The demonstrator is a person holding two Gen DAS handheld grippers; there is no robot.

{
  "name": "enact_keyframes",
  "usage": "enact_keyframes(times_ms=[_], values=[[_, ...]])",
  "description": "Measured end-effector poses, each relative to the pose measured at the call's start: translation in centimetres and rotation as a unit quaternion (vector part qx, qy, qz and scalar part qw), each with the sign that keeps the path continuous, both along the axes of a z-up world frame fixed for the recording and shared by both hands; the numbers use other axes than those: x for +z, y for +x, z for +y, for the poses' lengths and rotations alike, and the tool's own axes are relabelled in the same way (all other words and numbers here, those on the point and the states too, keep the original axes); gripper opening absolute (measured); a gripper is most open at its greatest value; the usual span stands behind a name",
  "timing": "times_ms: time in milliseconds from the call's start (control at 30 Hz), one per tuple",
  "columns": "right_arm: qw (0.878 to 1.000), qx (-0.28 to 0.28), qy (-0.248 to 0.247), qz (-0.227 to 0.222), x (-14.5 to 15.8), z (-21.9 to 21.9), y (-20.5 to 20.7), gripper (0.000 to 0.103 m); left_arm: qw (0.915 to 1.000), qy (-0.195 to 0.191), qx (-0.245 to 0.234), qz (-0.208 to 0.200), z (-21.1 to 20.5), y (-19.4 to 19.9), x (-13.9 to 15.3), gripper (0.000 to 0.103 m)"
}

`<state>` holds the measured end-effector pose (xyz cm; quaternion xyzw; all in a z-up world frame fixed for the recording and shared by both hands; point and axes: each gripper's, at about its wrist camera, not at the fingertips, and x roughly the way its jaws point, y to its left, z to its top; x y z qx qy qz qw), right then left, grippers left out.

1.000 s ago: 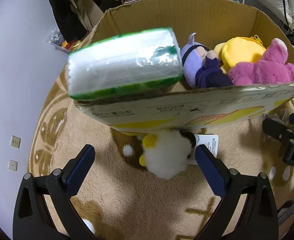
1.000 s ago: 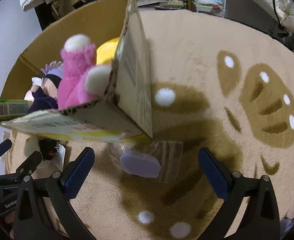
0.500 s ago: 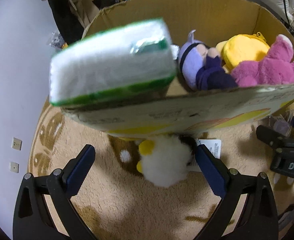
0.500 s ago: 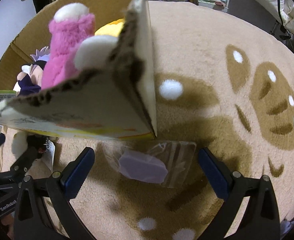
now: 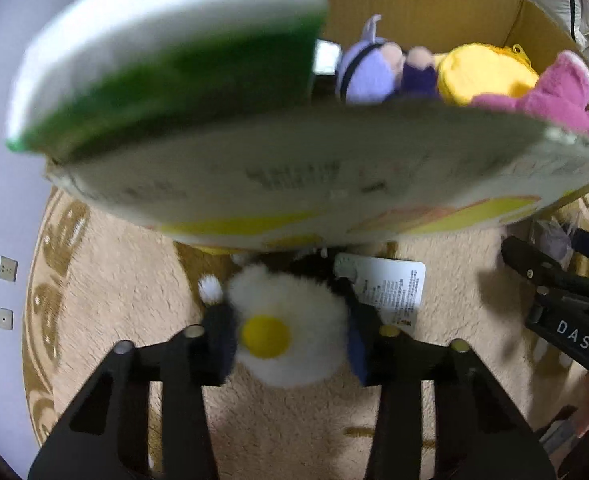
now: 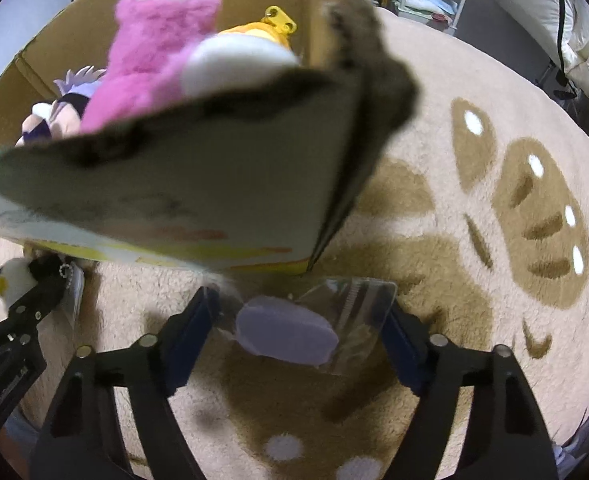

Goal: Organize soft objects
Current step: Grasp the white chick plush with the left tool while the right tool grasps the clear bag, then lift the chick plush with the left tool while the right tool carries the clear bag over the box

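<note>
A white fluffy plush [image 5: 290, 364] with a yellow spot and a paper tag [image 5: 390, 288] lies on the rug in front of the cardboard box [image 5: 334, 184]. My left gripper [image 5: 288, 340] is closing, and both pads press into the plush's sides. In the right wrist view a purple soft piece in a clear plastic bag [image 6: 286, 332] lies by the box corner [image 6: 214, 184]. My right gripper [image 6: 298, 332] is closing around the bag, its pads at the bag's edges without squeezing it. A lilac doll [image 5: 370, 76], a yellow plush [image 5: 482, 76] and a pink plush [image 5: 550, 96] lie in the box.
A green and white pack [image 5: 154, 60] rests on the box's near left rim, blurred and close to the camera. The beige rug [image 6: 494, 160] with brown shapes stretches to the right. A wall with sockets [image 5: 6, 268] is at the left. Shelves and bedding stand beyond the box.
Both grippers have dropped closer to the rug. The left jaws went from wide open to gripping the white plush. The right jaws narrowed from wide open to the edges of the bag.
</note>
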<state>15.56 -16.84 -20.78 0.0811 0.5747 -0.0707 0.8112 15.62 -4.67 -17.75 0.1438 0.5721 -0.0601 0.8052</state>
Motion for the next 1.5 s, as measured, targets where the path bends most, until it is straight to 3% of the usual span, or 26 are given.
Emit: enact_keyframes(times_ms=[500, 733, 1167, 1500], values=[[0.999, 0.017, 0.034, -0.015, 1.0, 0.0, -0.5, 0.08, 0.9993, -0.029, -0.002, -0.025, 1.7, -0.3, 1.2, 0.033], [0.998, 0.029, 0.037, -0.033, 3.0, -1.0, -2.1, 0.08, 0.9978, -0.054, -0.001, -0.038, 1.9, -1.1, 2.5, 0.033], [0.993, 0.016, 0.052, -0.105, 7.1, -3.3, -6.5, 0.08, 0.9925, -0.076, -0.008, -0.096, 0.7, -6.0, 6.5, 0.033], [0.98, 0.032, 0.054, -0.19, 11.0, -3.4, -9.1, 0.08, 0.9805, -0.112, -0.011, -0.161, 1.6, -8.2, 10.6, 0.033]])
